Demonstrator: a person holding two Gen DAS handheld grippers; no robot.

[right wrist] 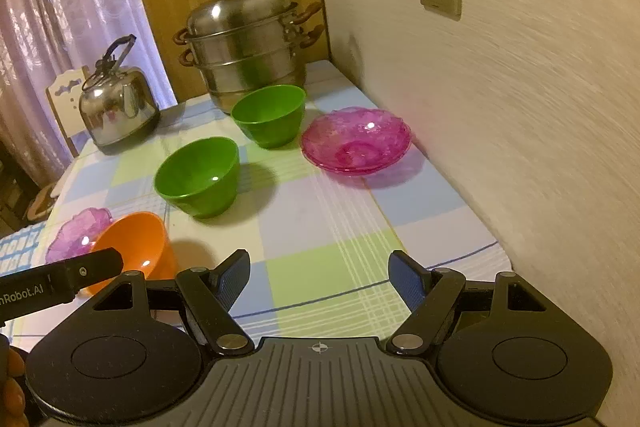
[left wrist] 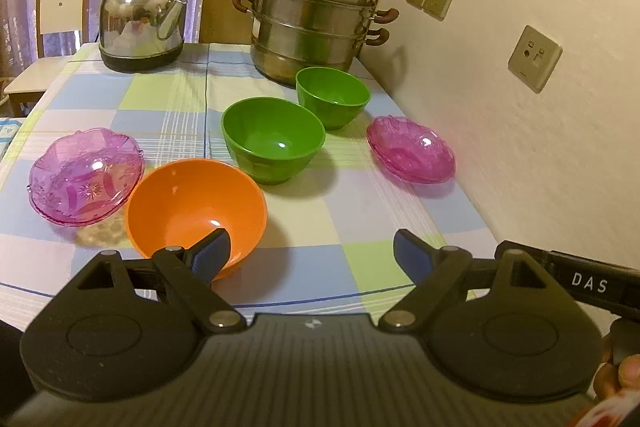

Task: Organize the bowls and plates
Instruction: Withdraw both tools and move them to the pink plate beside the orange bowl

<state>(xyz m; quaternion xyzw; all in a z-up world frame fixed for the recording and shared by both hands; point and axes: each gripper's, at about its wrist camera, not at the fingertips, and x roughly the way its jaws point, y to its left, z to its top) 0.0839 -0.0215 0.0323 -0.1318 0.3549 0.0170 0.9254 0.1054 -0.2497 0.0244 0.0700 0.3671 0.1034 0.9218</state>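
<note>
1. Orange bowl [left wrist: 196, 211] is sitting upright on the checked tablecloth [left wrist: 340, 211], nearest the table's front edge; in the left wrist view it is lying at about 10 o'clock from the left gripper [left wrist: 310, 251].
2. Near green bowl [left wrist: 274, 143] is standing just past the orange bowl at its 1 o'clock, close but apart. Far green bowl [left wrist: 332, 95] is standing at 1 o'clock from the near one, almost touching it.
3. Pale purple dish [left wrist: 86, 177] is resting at 9 o'clock from the orange bowl, rims nearly meeting; it is looking like two nested dishes, cannot confirm.
4. Magenta dish [right wrist: 356, 141] is lying by the wall, at 3 o'clock from the far green bowl in the right wrist view, apart from it.
5. Left gripper is hanging released above the tablecloth, jaws spread wide, nothing between them; its left finger [left wrist: 212, 255] is overlapping the orange bowl's rim in the picture, contact not determinable.
6. Right gripper [right wrist: 318, 277] is likewise hanging released, jaws wide, only tablecloth showing between them.
7. Steamer pot [left wrist: 312, 15] with lid is standing at 12 o'clock behind the far green bowl; kettle [left wrist: 142, 23] is standing at 9 o'clock from the pot, well apart.
8. Wall sockets [left wrist: 534, 59] are showing at 3 o'clock; a chair [left wrist: 60, 11] is standing behind the kettle.
</note>
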